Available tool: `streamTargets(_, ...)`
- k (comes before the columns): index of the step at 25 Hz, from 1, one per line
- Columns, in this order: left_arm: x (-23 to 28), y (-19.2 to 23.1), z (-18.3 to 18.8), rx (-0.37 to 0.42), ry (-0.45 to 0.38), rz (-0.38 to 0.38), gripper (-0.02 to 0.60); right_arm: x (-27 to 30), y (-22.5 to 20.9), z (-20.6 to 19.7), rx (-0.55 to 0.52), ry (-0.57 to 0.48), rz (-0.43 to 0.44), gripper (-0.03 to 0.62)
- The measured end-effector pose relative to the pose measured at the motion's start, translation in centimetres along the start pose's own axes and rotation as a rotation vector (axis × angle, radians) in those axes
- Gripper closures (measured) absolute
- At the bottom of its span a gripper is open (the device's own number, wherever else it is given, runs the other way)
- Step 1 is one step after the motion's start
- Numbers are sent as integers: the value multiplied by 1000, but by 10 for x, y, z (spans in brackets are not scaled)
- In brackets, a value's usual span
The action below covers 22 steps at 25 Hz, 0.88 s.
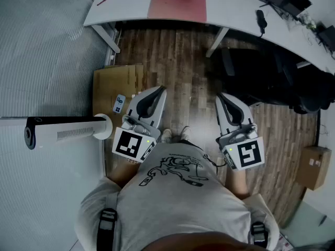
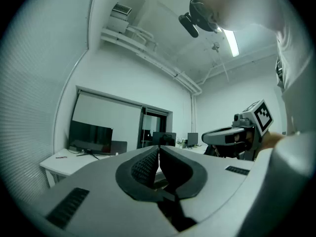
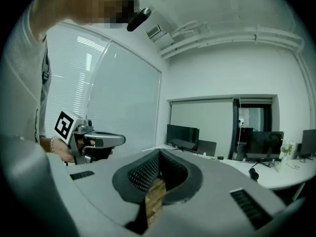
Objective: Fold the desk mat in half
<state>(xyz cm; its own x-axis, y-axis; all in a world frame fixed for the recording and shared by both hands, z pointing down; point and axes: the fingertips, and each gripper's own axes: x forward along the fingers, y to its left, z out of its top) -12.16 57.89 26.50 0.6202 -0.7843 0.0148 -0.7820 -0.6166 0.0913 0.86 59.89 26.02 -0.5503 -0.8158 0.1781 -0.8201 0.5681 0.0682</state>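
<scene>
They're standing back from the white desk (image 1: 230, 7), holding both tools out low over the wood floor (image 1: 186, 67). The red desk mat (image 1: 178, 5) is lying flat and unfolded along the desk's near edge, well apart from both claws. The left gripper (image 1: 158, 91) is pointing level, its jaws pressing together on nothing. The right gripper (image 1: 222, 98) is dipping slightly. Its jaws look closed and empty too, though a sliver of floor is showing through the gap lower down. A white tower fan (image 1: 63, 132) is sitting off to the person's left.
</scene>
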Motion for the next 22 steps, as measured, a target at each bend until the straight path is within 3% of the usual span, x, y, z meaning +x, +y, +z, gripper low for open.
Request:
streamTargets(15, -42, 42, -2, 1, -4, -24, 557, 28, 43, 4, 5, -16, -45, 588)
streamTargets(22, -22, 61, -4, 4, -6, -11, 557, 53, 31, 5, 3, -26, -26, 588)
